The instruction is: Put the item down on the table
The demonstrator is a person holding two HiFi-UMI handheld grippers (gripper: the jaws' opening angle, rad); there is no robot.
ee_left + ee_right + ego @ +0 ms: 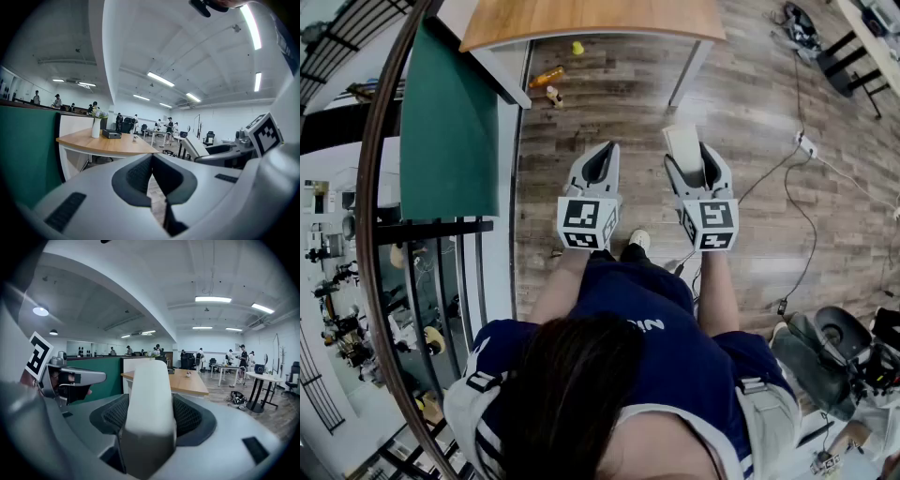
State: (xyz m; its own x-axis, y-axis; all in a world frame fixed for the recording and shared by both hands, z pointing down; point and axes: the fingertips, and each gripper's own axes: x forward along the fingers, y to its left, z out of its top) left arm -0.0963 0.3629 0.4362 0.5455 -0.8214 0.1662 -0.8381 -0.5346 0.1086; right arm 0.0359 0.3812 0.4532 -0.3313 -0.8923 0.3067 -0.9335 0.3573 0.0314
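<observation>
In the head view both grippers are held out level over the wooden floor, short of the wooden table (591,21). A white, flat, rounded item (682,146) stands between the jaws of my right gripper (691,161), which is shut on it. In the right gripper view the white item (150,399) fills the gap of the right gripper (150,416), with the table (190,383) ahead. My left gripper (602,157) is shut with nothing in it. The left gripper view shows the left gripper (151,161) with its pads together and the table (108,144) beyond.
A green partition (445,122) and a railing stand at the left. An orange bottle (547,77) and a yellow piece (577,47) lie on the floor under the table. Cables (797,187) run at the right. A white vase (96,126) and a black box (111,134) sit on the table.
</observation>
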